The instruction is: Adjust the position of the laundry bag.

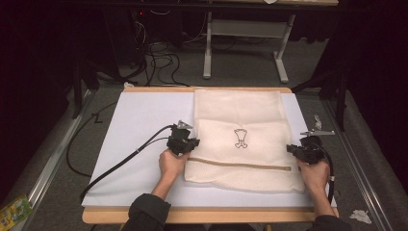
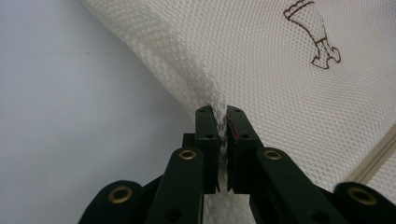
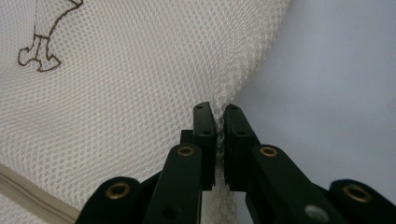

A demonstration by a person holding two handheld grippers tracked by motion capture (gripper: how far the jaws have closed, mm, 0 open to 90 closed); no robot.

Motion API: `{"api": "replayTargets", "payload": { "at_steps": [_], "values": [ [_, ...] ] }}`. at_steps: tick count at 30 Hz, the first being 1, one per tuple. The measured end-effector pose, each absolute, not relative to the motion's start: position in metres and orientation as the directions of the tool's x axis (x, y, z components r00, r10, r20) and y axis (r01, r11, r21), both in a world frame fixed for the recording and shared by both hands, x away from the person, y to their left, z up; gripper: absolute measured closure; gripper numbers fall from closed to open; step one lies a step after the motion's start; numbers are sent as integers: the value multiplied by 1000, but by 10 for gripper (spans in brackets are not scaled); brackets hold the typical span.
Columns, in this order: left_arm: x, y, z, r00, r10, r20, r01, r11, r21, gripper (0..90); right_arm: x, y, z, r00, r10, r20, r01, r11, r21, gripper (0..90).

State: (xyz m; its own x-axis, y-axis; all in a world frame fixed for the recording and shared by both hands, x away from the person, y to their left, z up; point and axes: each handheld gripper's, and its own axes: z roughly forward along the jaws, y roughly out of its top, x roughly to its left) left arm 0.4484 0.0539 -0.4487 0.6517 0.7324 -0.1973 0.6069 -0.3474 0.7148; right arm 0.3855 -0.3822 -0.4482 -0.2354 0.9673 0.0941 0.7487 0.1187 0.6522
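Left claw [image 1: 192, 143] and right claw [image 1: 292, 149] each clamp an opposite edge of the cream mesh zippered bag [image 1: 240, 144] on the tabletop [image 1: 139, 120].

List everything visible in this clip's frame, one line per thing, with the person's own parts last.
mesh bag: one, cream, folded on the sheet, brown emblem and zip strip facing up
sheet: one, white, covering the table
table: one, light wood, edge showing at front
wrapper: one, green-yellow, floor at lower left
desk frame: one, grey, behind the table
cables: several, black, floor at back
left hand-held gripper: one, black, shut on the bag's left edge
right hand-held gripper: one, black, shut on the bag's right edge
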Motion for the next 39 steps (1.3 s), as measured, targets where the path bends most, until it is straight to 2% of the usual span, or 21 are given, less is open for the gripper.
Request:
{"api": "replayTargets", "payload": {
  "at_steps": [39],
  "values": [
    [442,114,-439,609,765,-211,618,-291,730,854,392,-339,-446,-343,930,134,707,162,688,870]
  ]
}}
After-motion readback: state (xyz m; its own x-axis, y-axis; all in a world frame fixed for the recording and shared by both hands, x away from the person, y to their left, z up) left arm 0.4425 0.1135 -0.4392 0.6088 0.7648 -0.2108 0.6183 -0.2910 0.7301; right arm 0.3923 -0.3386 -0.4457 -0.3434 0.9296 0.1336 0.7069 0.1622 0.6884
